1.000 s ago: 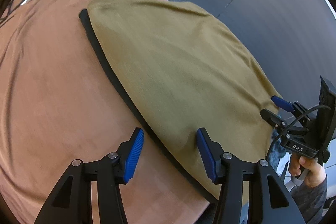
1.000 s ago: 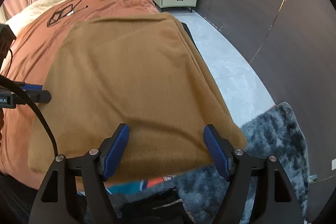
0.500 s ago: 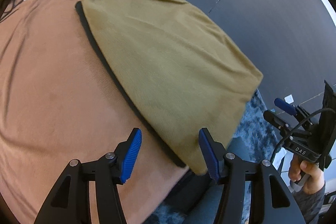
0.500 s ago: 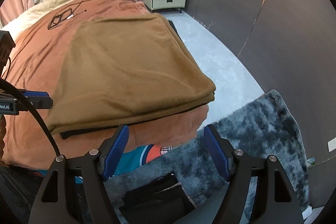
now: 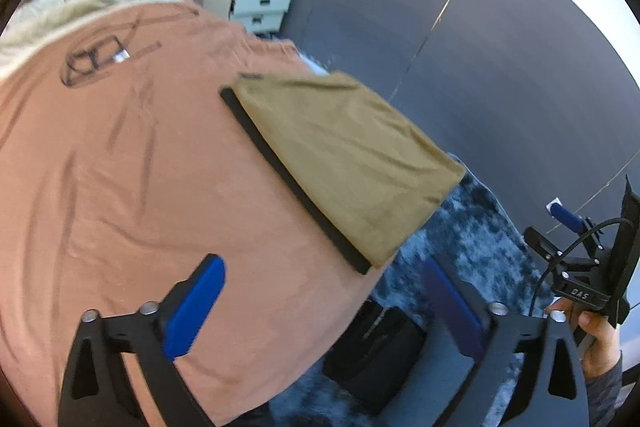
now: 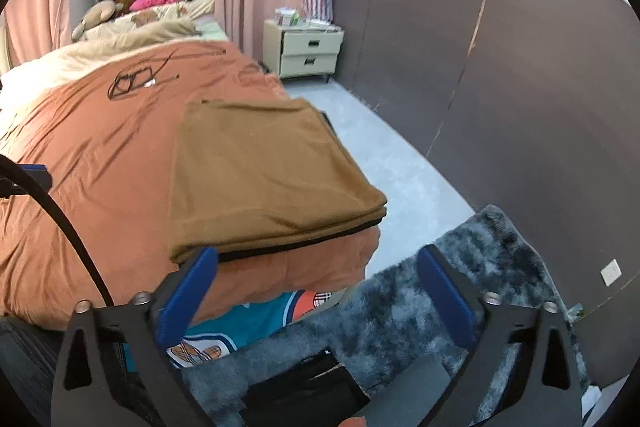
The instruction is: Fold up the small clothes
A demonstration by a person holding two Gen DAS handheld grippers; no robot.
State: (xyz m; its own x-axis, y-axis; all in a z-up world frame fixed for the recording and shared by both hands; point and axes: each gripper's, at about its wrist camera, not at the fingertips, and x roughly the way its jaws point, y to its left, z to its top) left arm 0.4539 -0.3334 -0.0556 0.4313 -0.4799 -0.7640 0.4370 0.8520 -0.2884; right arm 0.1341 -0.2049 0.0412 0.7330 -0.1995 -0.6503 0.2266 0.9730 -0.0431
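Both grippers stand wide and empty: the left gripper (image 5: 324, 301) and the right gripper (image 6: 318, 293) have just been opening, and nothing lies between the blue pads (image 5: 192, 311) of either. Folded into a neat block, the tan garment (image 6: 264, 175) with its black edge (image 5: 288, 183) rests at the corner of the bed (image 5: 120, 167), centre of both views, on the rust-orange cover. Its near corner sits right at the edge of the mattress, above the grey shag rug (image 6: 492, 267) at lower right.

That placing looks like the main risk. A brush from a passing finger, or a tug on the cover, could send the fold sliding over the edge, where it would likely come undone. The layered edge facing the right wrist camera also looks loose enough to spring open if nudged. A teal printed cloth (image 6: 224, 327) shows below the bed edge at bottom centre; reaching down for it could catch the overhanging cover. The person's hand (image 5: 596, 331) holds the right gripper at the far right of the left wrist view, well clear of the garment.
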